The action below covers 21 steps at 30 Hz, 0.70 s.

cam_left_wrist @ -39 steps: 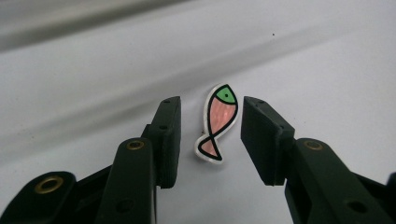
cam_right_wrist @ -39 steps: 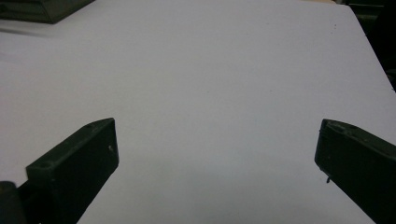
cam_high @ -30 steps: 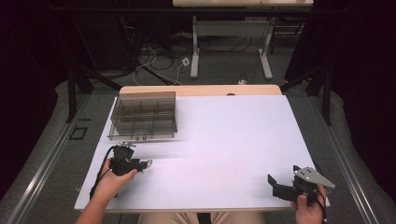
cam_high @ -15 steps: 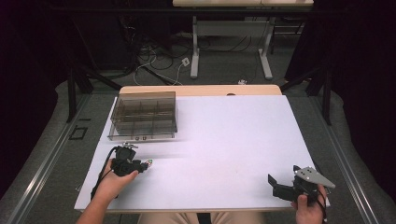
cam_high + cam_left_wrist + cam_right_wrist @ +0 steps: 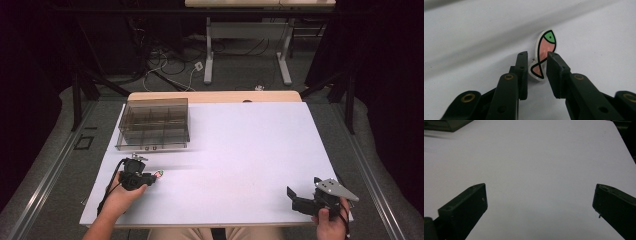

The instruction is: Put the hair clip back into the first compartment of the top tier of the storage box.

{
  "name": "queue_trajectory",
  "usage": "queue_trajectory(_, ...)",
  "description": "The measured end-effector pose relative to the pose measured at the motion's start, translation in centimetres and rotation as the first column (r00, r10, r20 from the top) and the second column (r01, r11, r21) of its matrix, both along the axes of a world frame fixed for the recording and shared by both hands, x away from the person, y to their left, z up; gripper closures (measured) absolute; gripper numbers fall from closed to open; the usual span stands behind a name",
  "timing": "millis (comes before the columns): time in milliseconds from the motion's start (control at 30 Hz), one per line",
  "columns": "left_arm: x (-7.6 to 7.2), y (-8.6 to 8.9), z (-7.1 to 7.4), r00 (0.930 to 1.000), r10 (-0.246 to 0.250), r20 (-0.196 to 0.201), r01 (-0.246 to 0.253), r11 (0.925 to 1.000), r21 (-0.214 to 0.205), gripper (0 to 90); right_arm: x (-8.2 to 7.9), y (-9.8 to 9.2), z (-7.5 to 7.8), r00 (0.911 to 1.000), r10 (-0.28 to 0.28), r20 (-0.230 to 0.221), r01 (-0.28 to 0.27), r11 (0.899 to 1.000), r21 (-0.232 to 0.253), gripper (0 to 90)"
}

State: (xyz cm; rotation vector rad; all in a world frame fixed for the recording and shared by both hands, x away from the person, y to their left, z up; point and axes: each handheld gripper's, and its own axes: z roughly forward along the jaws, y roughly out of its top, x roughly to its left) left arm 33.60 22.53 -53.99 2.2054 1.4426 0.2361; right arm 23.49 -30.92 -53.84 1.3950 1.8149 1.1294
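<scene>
A person sits at a white bench [image 5: 240,150] with a two-jaw tool in each hand. The left tool [image 5: 537,65], low over the near left part of the bench, has its jaws drawn narrow around the tail of a small flat fish charm [image 5: 543,53], pink with a green head; whether the jaws already press it cannot be told. The charm appears to lie on the bench, just in front of the clear compartment box [image 5: 154,123]. The right tool [image 5: 300,197] rests at the near right corner, jaws spread wide and empty. The step in hand looks like grasping the charm; next would probably be closing firmly, lifting, and carrying it toward the box.
</scene>
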Motion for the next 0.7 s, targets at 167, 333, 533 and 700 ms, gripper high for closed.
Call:
queue_trajectory(167, -0.06, -0.01, -0.02, 1.0000, 0.001, 0.003, -0.001, 1.0000, 0.001, 75.9, 0.04, -0.03, -0.05, 0.9999, -0.006, 0.008, 0.006, 1.000, 0.011, 0.0)
queue_trajectory(333, -0.06, 0.06, 0.00, 1.0000, 0.002, 0.004, -0.002, 0.9998, -0.020, 78.4, 0.10, -0.09, -0.10, 0.9998, -0.006, 0.018, 0.005, 1.000, 0.013, 0.0)
queue_trajectory(533, 0.02, -0.08, 0.20, 1.0000, -0.001, 0.003, 0.001, 0.9992, -0.041, 83.3, 0.12, -0.13, -0.08, 0.9999, -0.008, 0.013, 0.008, 1.000, 0.014, 0.0)
queue_trajectory(700, -0.11, -0.37, 0.59, 0.9997, -0.020, 0.016, 0.020, 0.9987, -0.048, 86.8, 0.06, -0.24, -0.04, 1.0000, -0.009, 0.001, 0.009, 1.000, 0.007, 0.0)
